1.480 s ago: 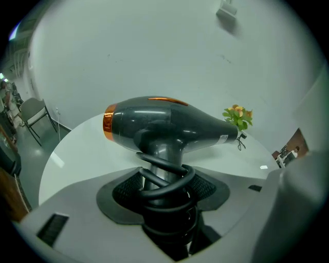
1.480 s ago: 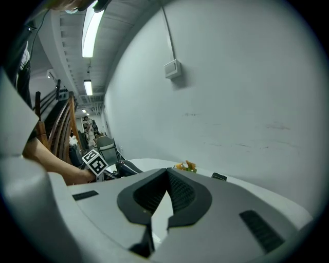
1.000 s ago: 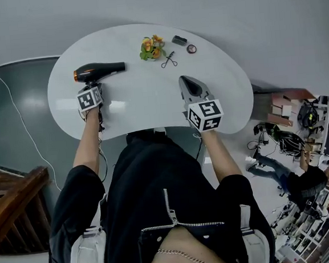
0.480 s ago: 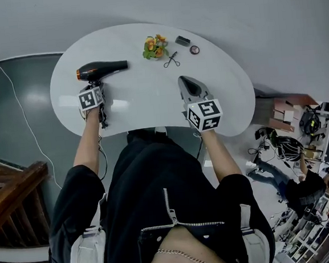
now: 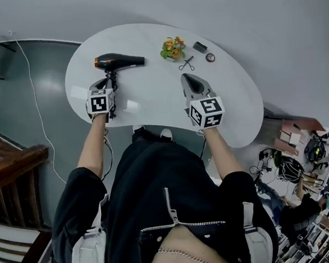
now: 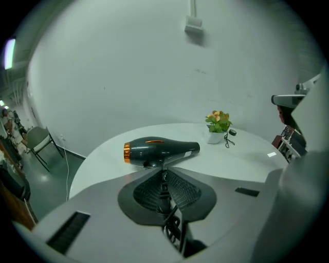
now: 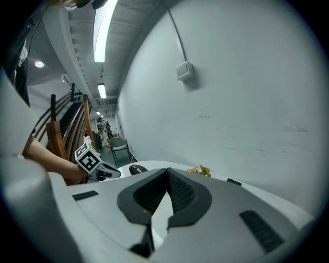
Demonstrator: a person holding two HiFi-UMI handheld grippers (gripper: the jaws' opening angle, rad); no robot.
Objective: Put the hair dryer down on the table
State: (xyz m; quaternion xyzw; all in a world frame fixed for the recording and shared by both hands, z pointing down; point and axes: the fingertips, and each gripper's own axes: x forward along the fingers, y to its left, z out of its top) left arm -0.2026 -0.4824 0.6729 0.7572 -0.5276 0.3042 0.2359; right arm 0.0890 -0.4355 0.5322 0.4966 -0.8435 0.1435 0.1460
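A person stands at a white, rounded bench point(image 5: 150, 103), with a gripping tool in each hand.

The left tool point(image 6: 163, 174) is closed tight on the handle of a black hair dryer point(image 5: 118, 61) with an orange ring at its back end. The handle runs down between the two ribbed pads, and the coiled black cord point(image 6: 172, 228) bunches up just behind them. The dryer's barrel lies level, crosswise to the tool, over the far left part of the bench and near its left edge. It sits very low, but no view shows whether it touches the bench.

The right tool point(image 7: 166, 174) has its tips together and holds nothing. It hovers over the middle of the bench, towards the near edge, well apart from the dryer.

A small potted plant point(image 5: 172, 47) stands near the far edge, to the right of the dryer's nozzle. A few small items lie beyond it towards the far right edge.

The step in hand appears to be the very end of the set-down. Next, the dryer most likely needs to settle fully on the bare surface beneath it. The left tool can then open and draw straight back towards the near edge. It should keep clear of the cord so the dryer is not dragged along.
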